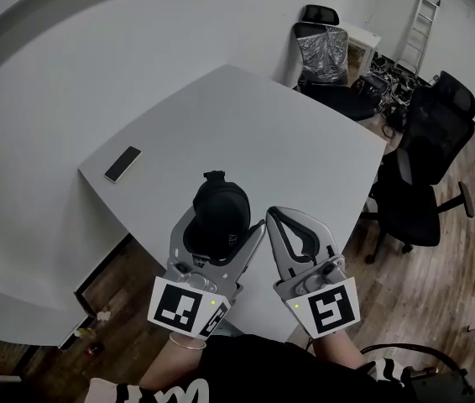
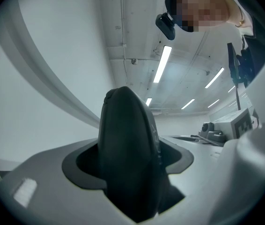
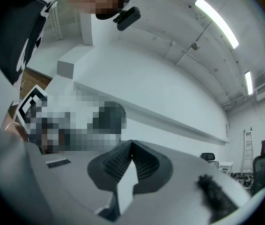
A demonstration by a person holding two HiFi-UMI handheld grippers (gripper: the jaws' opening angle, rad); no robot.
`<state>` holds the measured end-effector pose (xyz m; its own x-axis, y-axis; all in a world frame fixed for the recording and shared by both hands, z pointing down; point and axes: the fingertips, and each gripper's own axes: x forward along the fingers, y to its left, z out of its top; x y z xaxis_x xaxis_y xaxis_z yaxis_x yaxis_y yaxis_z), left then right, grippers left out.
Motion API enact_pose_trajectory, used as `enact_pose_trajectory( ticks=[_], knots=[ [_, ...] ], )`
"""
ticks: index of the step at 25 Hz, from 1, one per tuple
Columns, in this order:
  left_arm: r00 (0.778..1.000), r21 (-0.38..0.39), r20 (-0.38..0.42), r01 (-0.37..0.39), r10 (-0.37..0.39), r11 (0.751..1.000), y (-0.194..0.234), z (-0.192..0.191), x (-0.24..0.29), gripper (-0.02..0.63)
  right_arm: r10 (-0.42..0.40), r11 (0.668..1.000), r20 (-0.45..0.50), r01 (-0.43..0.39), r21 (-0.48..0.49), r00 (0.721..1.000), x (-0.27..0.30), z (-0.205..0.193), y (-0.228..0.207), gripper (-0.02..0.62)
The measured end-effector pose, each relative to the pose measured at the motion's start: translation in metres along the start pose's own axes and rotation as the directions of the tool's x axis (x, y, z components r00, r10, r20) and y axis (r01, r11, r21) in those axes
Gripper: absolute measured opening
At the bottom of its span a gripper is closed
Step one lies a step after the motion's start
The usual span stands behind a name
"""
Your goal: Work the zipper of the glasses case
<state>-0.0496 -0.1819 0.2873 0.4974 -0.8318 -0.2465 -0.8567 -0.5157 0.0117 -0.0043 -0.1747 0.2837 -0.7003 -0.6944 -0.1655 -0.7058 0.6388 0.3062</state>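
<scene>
A black glasses case stands on end between the wide-set jaws of my left gripper, which is shut on it, just above the white table's near edge. In the left gripper view the case fills the gap between the jaws, and its zipper seam runs down its right side. A small black tab sticks up from the top of the case. My right gripper hangs just to the right of the case, apart from it. It is shut, with its ribbed pads meeting at the tips and nothing between them.
A phone lies near the left edge of the white table. Black office chairs stand to the right, and another chair stands beyond the far corner. A ladder leans at the back right.
</scene>
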Motion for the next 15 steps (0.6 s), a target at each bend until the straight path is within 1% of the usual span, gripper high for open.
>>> enact_pose_trajectory(
  ticks=[7,10,15],
  knots=[
    [1.000,-0.035,-0.001,0.002,-0.002,0.999,0.0005,0.0005,0.0003,0.342,0.010,1.000,0.000,-0.010,0.007,1.000,0.0008,0.0025,-0.0006,0.005],
    [1.000,-0.020,-0.001,-0.004,0.004,1.000,0.0007,0.0010,0.0005,0.342,0.018,1.000,0.002,-0.018,-0.016,1.000,0.0024,0.0037,-0.0011,0.005],
    [1.000,0.004,0.007,-0.005,0.005,1.000,0.0006,0.0025,0.0010,0.342,0.018,1.000,0.016,-0.018,-0.018,1.000,0.0028,0.0046,-0.0015,0.005]
  ],
)
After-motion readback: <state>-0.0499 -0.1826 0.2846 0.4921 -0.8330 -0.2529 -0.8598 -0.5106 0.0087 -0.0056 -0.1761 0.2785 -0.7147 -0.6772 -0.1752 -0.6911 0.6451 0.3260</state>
